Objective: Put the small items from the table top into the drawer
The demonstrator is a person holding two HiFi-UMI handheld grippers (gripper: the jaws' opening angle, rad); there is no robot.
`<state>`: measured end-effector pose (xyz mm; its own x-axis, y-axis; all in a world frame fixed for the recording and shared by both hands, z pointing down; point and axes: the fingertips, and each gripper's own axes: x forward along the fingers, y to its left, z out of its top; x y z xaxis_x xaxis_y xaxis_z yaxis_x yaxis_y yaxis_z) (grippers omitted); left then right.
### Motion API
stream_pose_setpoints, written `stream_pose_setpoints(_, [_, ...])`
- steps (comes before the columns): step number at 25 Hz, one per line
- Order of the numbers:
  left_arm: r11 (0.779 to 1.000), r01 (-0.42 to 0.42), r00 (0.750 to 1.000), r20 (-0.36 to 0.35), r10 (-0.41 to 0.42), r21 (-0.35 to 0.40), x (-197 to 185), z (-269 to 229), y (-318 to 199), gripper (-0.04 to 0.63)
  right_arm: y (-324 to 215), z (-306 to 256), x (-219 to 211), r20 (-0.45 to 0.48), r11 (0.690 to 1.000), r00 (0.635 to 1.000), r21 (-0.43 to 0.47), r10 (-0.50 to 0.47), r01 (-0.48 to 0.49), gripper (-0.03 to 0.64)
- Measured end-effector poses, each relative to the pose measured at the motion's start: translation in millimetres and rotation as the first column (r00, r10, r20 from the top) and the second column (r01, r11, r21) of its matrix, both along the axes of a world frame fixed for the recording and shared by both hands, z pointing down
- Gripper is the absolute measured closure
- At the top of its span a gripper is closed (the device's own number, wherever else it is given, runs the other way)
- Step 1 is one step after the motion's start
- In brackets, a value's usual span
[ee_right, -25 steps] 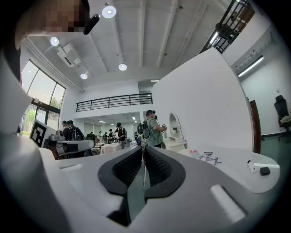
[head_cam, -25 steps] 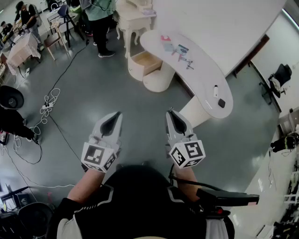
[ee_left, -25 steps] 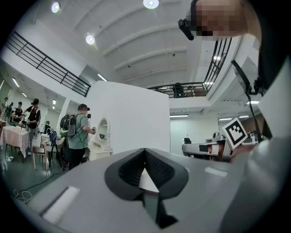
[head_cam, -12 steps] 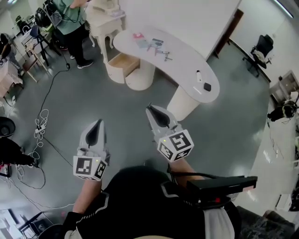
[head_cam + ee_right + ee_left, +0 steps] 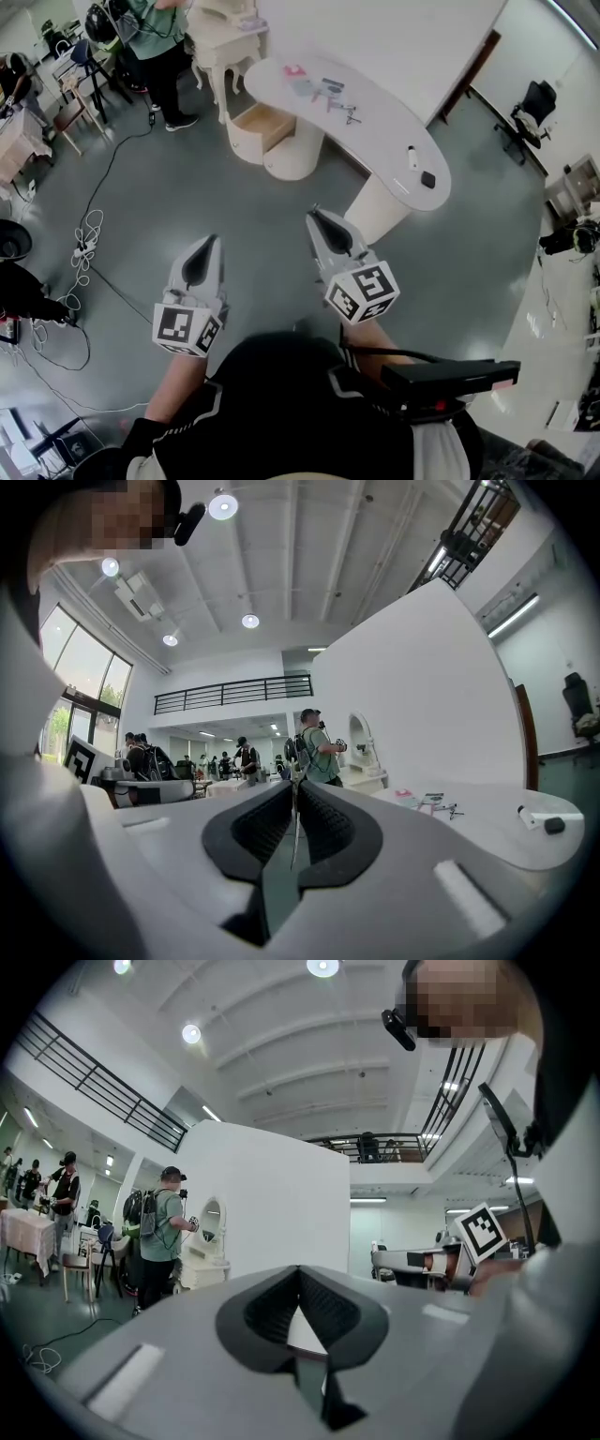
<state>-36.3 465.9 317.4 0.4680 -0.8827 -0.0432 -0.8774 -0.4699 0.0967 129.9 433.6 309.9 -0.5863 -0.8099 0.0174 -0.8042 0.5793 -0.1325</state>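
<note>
A curved white table [image 5: 384, 141] stands ahead of me on the grey floor. Its wooden drawer [image 5: 263, 126] is pulled open at the left pedestal. Several small items [image 5: 323, 92] lie on the top's far end, and the right gripper view shows them too [image 5: 433, 803]. A white cylinder [image 5: 412, 157] and a small black object [image 5: 428, 179] lie at the near end. My left gripper [image 5: 202, 248] is shut and empty, well short of the table. My right gripper [image 5: 322, 224] is shut and empty too, held near the table's near pedestal.
A person in a green top [image 5: 159, 42] stands by a white dresser [image 5: 217, 37] behind the drawer. Cables [image 5: 89, 225] trail over the floor at the left. Chairs and desks stand at the far left [image 5: 56, 103]. An office chair [image 5: 534, 98] is at the right.
The view has swung and steadied as I move toward the table. Both grippers stay shut, lowered in front of me.
</note>
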Motion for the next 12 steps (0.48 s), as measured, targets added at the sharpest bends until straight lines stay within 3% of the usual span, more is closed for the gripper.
stream_pose_setpoints(12, [0.999,-0.040,0.999,-0.016,0.040,0.009,-42.7,11.3,-5.2,0.597,0.6,12.2,-39.3,-0.026,1.000,0.999,-0.016,0.026,-0.027,0.588])
